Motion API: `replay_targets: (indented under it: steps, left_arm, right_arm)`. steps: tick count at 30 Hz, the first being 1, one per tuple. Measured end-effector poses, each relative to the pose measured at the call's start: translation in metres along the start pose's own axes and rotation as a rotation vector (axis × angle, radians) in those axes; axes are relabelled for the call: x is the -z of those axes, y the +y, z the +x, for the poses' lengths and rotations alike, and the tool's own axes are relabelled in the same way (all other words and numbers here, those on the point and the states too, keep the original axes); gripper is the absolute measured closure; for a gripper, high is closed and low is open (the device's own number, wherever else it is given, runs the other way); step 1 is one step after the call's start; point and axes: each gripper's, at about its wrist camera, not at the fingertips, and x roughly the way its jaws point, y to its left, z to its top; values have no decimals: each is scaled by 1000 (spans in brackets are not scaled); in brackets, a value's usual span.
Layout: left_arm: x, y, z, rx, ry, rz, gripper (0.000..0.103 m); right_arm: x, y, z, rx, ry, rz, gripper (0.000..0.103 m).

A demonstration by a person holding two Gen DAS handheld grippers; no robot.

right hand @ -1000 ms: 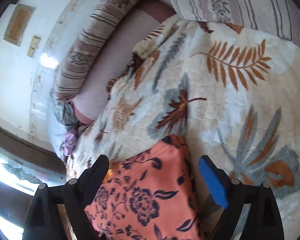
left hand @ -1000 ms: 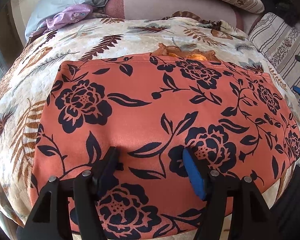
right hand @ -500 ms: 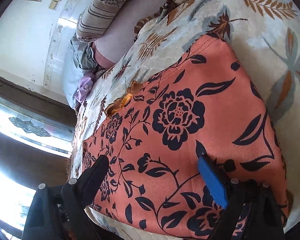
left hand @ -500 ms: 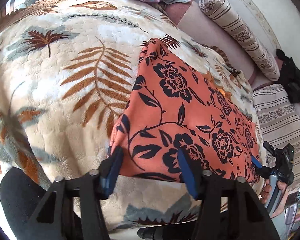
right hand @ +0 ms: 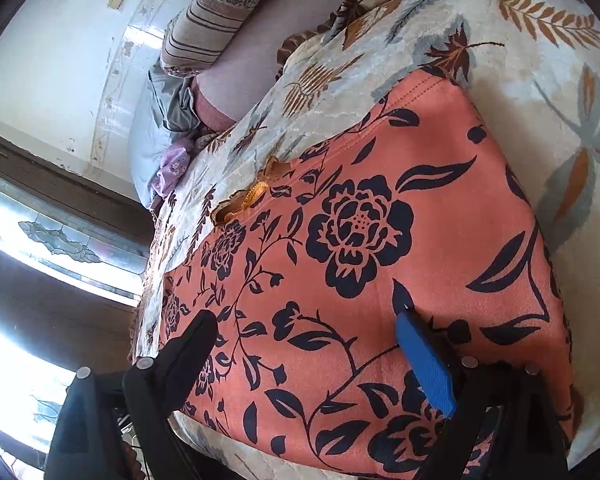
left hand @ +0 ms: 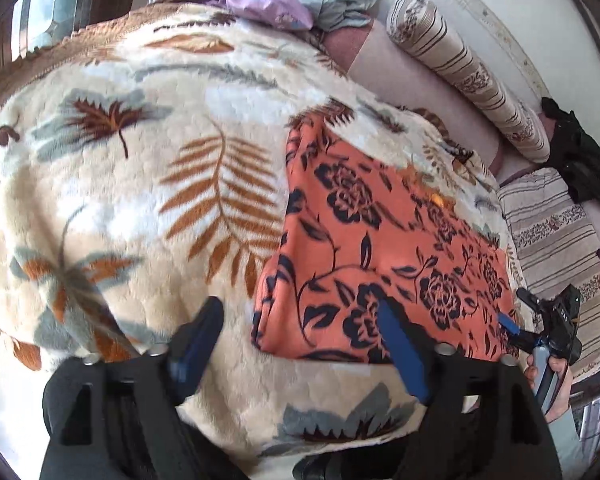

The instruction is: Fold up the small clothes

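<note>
Risk: the orange garment with black flower print [left hand: 380, 248], lying flat on the plush cream leaf-pattern blanket [left hand: 148, 200], could get pinched along with blanket pile or only its top layer, spoiling the fold. Left gripper [left hand: 300, 344] jaws have just been opening, now wide around the near corner, gripping nothing. Right gripper [right hand: 308, 352] wide open over the cloth, empty.
</note>
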Motion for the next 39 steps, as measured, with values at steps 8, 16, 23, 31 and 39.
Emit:
replay_targets:
  steps: [8,16,23,31,39]
  left_arm:
    - [4,13,27,-69,164,1,97]
    - [-72,-15,27,-65,7,153,16]
    - [-154,-8,135,12,141,41,59]
    - [-150,30,133,57,161,-91,96]
    - [-134,27,82,-2,74,-75,66]
  right_arm:
    - [0,-3,-1,-23,-1,-3,11]
    - [2,-3,-1,-18,-2,-17,11]
    - [3,-2,-1,-11,-15,-9,11]
    - [1,-2,0,-4,-4,-14,11]
    - [-1,5,-6,41,6,40,11]
